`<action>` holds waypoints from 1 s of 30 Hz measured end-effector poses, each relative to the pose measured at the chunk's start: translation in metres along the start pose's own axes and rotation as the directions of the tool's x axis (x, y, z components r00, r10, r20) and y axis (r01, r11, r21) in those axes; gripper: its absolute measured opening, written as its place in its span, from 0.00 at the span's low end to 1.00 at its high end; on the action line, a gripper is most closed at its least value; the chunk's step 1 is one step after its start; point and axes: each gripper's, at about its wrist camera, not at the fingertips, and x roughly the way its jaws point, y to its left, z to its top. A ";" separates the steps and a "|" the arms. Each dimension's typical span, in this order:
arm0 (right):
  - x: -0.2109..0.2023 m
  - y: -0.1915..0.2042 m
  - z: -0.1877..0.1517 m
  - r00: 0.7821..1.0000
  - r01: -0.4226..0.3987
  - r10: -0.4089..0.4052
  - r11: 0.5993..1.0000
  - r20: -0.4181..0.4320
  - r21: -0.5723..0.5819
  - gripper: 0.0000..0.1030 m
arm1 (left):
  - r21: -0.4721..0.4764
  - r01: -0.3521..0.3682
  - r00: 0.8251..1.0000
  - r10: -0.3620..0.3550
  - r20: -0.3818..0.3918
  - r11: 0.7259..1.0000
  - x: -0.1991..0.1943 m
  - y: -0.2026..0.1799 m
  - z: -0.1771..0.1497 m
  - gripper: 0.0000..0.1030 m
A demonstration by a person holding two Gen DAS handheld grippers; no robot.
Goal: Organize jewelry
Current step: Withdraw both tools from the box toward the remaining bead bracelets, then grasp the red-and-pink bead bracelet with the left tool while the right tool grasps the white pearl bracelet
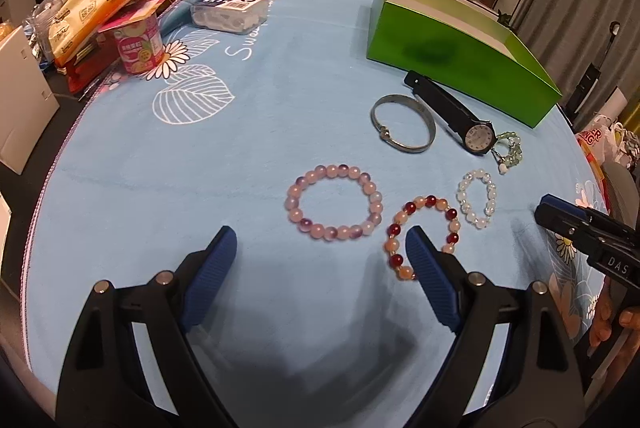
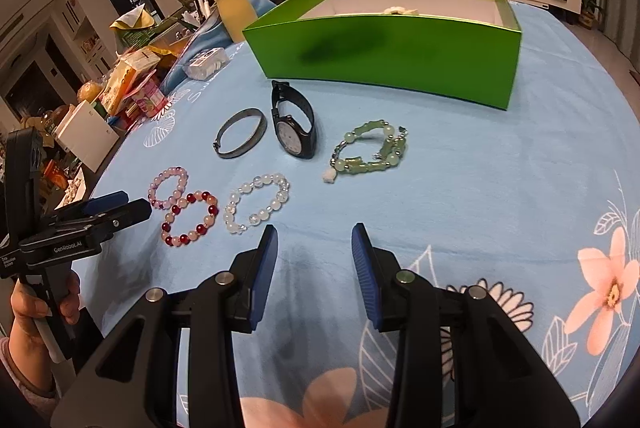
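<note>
Six pieces on bench, near open green cardboard box (image 2: 384, 64); box nearly empty. Left hand-held gripper (image 1: 320, 248) wide, right hand-held gripper (image 2: 314, 248) wide, both empty.

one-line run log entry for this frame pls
left gripper: open, empty | right gripper: open, empty | on cloth: watch, bangle, four bead bracelets | green box: open | stage: nothing grasped

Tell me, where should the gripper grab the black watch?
Probably the strap. The black watch lies with its strap arching up off the cloth behind the face. Come from above with the right gripper, open, one finger inside the loop and one outside.
</note>
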 end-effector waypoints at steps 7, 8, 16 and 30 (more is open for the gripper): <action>0.014 0.011 0.005 1.000 -0.007 0.006 0.999 -0.020 -0.037 0.38 | 0.007 0.015 1.000 -0.015 -0.006 1.000 0.004 -0.003 0.001 0.85; 0.016 0.013 0.006 1.000 -0.005 0.004 0.999 -0.024 -0.043 0.38 | 0.008 0.018 1.000 -0.018 -0.006 1.000 0.005 -0.003 0.002 0.85; 0.031 0.021 0.015 0.999 0.005 -0.007 0.998 -0.034 -0.062 0.38 | 0.000 0.033 0.999 -0.033 -0.004 0.999 0.007 0.001 0.004 0.85; 0.053 0.047 0.026 0.993 0.110 -0.114 0.968 -0.005 -0.226 0.20 | 0.208 0.245 0.969 -0.247 -0.016 0.947 -0.009 -0.049 -0.011 0.72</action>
